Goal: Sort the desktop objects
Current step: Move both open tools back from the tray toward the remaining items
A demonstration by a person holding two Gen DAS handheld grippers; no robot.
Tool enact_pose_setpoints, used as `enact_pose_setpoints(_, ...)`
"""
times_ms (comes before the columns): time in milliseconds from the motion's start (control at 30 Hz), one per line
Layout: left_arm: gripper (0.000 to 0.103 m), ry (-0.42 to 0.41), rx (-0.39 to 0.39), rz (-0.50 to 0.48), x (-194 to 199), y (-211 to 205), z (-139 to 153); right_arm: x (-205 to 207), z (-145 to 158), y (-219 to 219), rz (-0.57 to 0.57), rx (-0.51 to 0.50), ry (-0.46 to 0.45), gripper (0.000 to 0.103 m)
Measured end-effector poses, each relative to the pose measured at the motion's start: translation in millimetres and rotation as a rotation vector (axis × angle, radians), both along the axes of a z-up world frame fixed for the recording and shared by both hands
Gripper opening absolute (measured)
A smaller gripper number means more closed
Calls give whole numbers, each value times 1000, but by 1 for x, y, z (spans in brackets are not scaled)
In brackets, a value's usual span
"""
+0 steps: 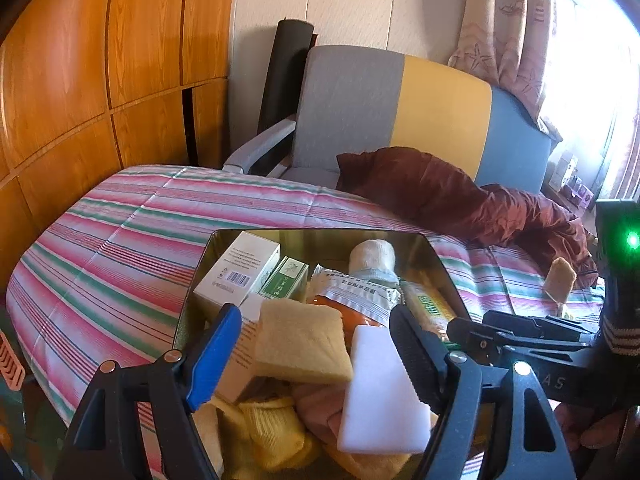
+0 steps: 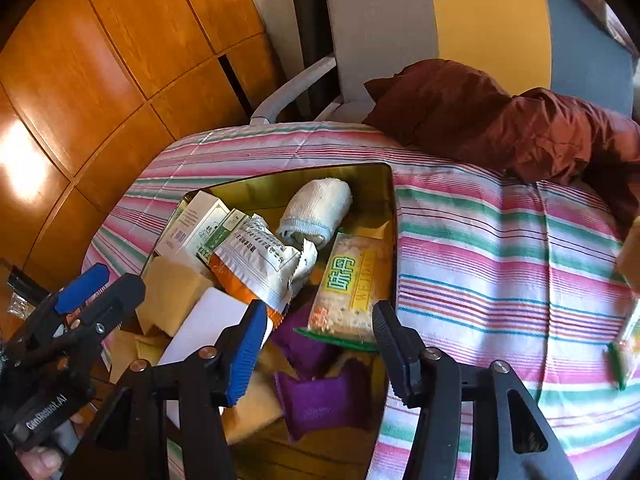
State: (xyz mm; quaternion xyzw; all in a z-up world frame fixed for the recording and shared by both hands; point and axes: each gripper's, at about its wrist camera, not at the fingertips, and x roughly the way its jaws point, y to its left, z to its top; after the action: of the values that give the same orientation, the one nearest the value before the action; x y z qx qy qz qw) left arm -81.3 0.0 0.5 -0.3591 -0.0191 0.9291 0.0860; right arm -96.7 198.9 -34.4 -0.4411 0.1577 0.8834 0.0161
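Observation:
A gold metal tin point(image 1: 320, 236) point(image 2: 384, 200) sits on the striped cloth, full of sorted objects. In it are white and green boxes point(image 1: 240, 268), a rolled white towel point(image 2: 316, 208), a foil packet point(image 2: 256, 264), a yellow snack pack point(image 2: 352, 284), a tan sponge point(image 1: 300, 340), a white foam block point(image 1: 380, 392) and purple pouches point(image 2: 324, 400). My left gripper point(image 1: 316, 344) is open and empty just above the tin's near end. My right gripper point(image 2: 316, 344) is open and empty above the purple pouches. A tan sponge point(image 1: 560, 280) lies outside on the cloth.
A striped cloth point(image 2: 500, 260) covers the table. A dark red cushion point(image 2: 520, 132) lies at the back right before a grey, yellow and blue chair point(image 1: 400, 112). Wooden cabinets point(image 1: 100, 60) stand on the left. A green-edged packet point(image 2: 620, 360) lies at the right edge.

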Motion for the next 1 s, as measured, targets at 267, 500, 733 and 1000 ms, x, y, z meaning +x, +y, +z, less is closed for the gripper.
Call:
enact_pose_setpoints(267, 78, 29, -7, -22, 22, 7, 12, 25, 4, 1, -21, 12, 12, 60)
enact_pose_setpoints(500, 78, 67, -35, -66, 43, 22, 22, 50, 9, 7, -42, 49, 30, 63)
enact_pose_setpoints(733, 78, 97, -70, -118, 57, 43, 30, 77, 12, 28, -100, 45, 41, 68)
enact_pose_setpoints(1000, 78, 86, -77, -188, 64, 67, 28, 106, 9, 58, -179, 33, 42, 70)
